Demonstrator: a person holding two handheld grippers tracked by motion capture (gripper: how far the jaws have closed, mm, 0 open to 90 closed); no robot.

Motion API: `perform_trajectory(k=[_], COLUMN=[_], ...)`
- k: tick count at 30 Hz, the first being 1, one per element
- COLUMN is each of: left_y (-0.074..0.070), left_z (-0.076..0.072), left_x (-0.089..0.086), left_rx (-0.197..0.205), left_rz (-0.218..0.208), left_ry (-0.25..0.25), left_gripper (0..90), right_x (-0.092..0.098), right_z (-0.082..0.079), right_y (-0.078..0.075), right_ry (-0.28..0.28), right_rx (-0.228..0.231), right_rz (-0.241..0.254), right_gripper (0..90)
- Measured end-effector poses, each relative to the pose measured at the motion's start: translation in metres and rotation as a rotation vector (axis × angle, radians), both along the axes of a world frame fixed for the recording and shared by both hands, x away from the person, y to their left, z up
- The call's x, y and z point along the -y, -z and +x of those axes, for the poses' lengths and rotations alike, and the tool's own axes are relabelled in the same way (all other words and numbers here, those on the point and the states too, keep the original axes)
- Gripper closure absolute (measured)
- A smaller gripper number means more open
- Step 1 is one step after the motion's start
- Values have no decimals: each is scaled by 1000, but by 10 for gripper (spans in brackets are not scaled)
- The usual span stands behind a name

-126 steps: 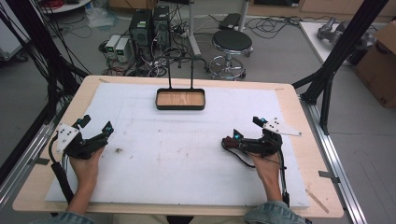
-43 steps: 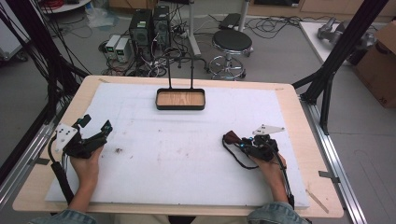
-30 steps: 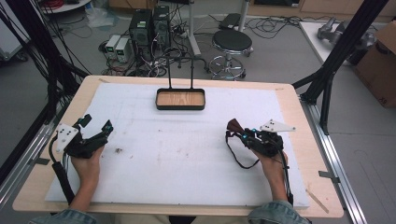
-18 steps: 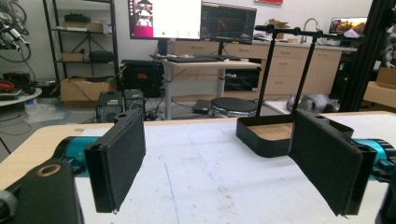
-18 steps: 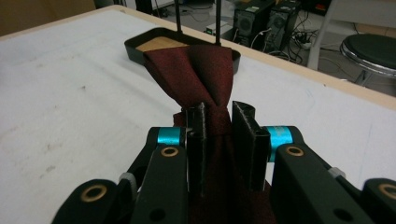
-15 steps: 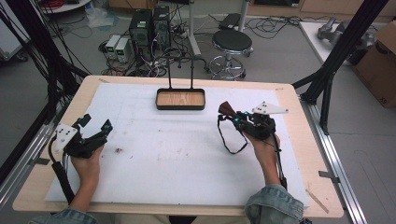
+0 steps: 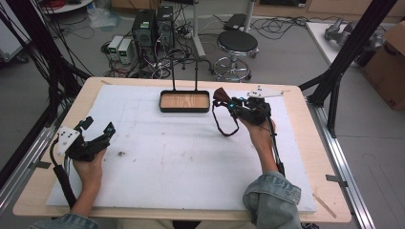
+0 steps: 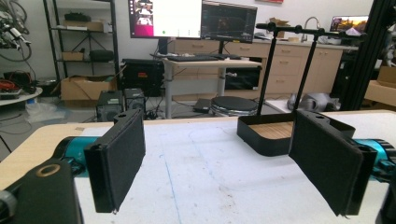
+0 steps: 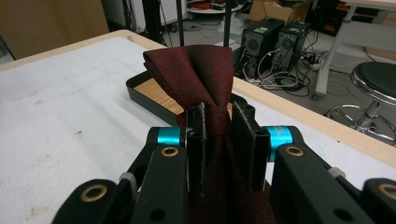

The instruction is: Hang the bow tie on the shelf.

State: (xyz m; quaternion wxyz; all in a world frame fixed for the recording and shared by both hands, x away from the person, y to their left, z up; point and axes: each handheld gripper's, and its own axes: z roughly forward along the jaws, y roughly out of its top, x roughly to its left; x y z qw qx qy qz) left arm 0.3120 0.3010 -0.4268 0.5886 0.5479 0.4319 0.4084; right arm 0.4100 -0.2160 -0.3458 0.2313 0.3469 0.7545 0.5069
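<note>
Left gripper [image 7: 99, 135]: fingers [image 8: 116, 163] apart, nothing between them, low over the bench [image 7: 157, 162].
Right gripper [image 9: 226, 133]: fingers clamped on a dark red bow tie [image 9: 196, 70], its strap [image 7: 224, 125] hanging.
Tray [image 7: 185, 101]: just beyond the tie, wooden floor.

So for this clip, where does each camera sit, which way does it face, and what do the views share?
High view: above the person's side, looking forward and down on the table; both forearms, left hand-held gripper, right hand-held gripper.
Left gripper view: rides the left hand-held gripper, looking level across the table between its open jaws.
Right gripper view: rides the right hand-held gripper, whose jaws pinch a dark red cloth.
Shared: all three show the tray.
</note>
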Motion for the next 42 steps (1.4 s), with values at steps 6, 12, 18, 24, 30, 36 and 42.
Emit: perform_trajectory(k=[6,12,18,24,30,36,42], left_y=[0,1,1,1,1,2,2], left_z=[0,1,1,1,1,2,3], left_x=[0,1,1,1,1,2,2], left_rx=[1,0,-3,-4,-7,-10,-12], left_rz=[4,3,7,5,6,7,2], left_ry=[3,6,10,11,18,29,33], left_gripper=[187,187,188,187,187,187,188], right_x=[-2,-4,-9,-16,-28,-36,-40], right_z=[9,18,26,35,43,51,60], right_y=[-3,-6,-13,-22,-30,-38,-39], right_ry=[4,7,1,-4,-10,-10,6], right_rx=[11,32,49,65,83,110,116], right_rz=[7,17,17,14,15,22,48], right_gripper=[756,756,756,756,756,756,756])
